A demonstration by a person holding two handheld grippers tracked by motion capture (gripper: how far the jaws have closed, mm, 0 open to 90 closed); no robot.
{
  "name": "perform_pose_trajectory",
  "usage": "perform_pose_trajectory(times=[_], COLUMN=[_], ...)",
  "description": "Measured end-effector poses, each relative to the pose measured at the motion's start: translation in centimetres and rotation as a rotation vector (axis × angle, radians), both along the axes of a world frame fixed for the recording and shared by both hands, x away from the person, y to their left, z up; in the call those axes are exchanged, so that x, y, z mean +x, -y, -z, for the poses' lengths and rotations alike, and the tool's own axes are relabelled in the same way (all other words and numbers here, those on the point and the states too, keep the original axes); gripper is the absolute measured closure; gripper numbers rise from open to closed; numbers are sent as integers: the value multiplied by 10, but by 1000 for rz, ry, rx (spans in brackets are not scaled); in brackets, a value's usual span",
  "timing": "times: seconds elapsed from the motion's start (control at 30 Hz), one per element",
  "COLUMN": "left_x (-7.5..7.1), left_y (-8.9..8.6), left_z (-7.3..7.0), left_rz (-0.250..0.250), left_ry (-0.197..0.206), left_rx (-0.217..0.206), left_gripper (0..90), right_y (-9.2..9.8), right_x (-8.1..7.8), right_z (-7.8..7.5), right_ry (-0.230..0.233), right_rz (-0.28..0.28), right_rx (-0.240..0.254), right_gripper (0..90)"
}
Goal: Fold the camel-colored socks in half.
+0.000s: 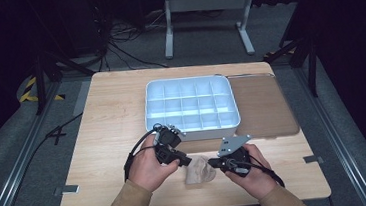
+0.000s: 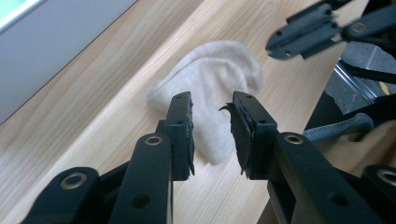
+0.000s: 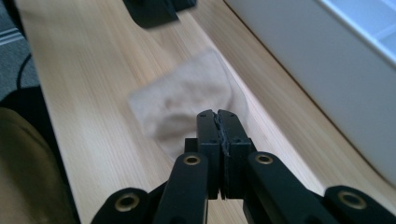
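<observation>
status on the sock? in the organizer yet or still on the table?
Done: the beige sock lies bunched into a compact bundle on the table, in front of the white organizer tray.

In hand: nothing. The left gripper is open over the sock without touching it; the right gripper is shut and empty.

Left: gripping the sock. The tray's compartments look empty, so placing it there would be my guess.

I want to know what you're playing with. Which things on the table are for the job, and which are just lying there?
For the job:
- beige sock, lying on the table between the two grippers
- left gripper, open
- right gripper, shut, holding nothing

Just lying about:
- white tray with compartments
- brown mat beside the tray
- wooden table
</observation>
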State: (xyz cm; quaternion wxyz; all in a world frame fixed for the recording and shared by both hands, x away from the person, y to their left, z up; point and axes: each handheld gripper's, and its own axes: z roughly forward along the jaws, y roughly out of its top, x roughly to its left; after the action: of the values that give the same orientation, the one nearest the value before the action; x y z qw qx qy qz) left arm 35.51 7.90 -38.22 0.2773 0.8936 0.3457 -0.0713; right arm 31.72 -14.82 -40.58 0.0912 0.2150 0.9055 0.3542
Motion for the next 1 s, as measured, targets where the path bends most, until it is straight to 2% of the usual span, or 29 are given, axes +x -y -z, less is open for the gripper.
perform_pose_trajectory(times=[0.13,0.3,0.47,0.53,0.67,0.8,0.93,1.0], left_x=[-3,-7,-8,-8,-7,-5,-2,1], left_y=[-6,-14,-17,-14,-2,13,20,23], left_z=[4,8,12,12,14,19,27,31], left_rz=[-24,-49,-58,-37,29,79,96,120], left_ry=[14,15,23,29,68,97,119,132], left_rx=[26,47,53,52,14,-5,7,14], left_gripper=[733,776,793,797,812,824,847,847], right_y=[-15,-35,-38,-36,-30,-24,-20,-18], right_x=[-1,3,9,10,10,10,10,10], right_z=[1,11,19,21,22,24,25,27], right_ry=[10,9,-4,-12,-22,-24,-25,-25], right_rz=[-35,-79,-75,-70,-57,-36,-26,-23], right_rx=[5,-14,-46,-58,-67,-71,-64,-69], right_gripper=[892,881,877,879,878,868,865,872])
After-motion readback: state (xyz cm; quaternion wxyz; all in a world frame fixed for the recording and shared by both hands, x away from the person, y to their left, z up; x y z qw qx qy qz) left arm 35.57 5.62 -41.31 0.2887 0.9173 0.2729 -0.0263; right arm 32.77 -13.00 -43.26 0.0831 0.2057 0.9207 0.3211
